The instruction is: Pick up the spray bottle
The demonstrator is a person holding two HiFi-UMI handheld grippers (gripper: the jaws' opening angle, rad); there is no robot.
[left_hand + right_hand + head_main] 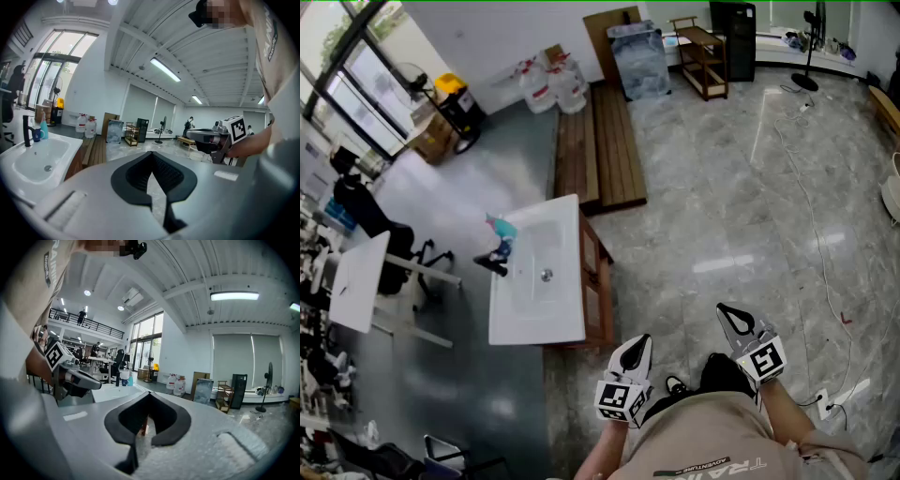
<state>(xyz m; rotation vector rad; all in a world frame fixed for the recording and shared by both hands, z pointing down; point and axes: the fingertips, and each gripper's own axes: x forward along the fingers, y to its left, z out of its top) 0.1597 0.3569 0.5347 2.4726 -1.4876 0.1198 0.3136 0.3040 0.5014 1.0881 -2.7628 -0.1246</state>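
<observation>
Left tool (643, 340) and right tool (725, 310) are both clenched on nothing, low in the frame. The teal spray bottle (501, 227) stands upright at the upper left rim of the white sink counter (567, 323), beside the black faucet (492, 263) and well apart from both tools. The left tool sits nearer, so the reach likely runs up-left across the basin.

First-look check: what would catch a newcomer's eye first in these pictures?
A white sink on a wooden stand sits left of centre in the head view, with the teal spray bottle on its left rim. At the bottom, the left gripper and right gripper are shut, empty and well short of it.
</observation>
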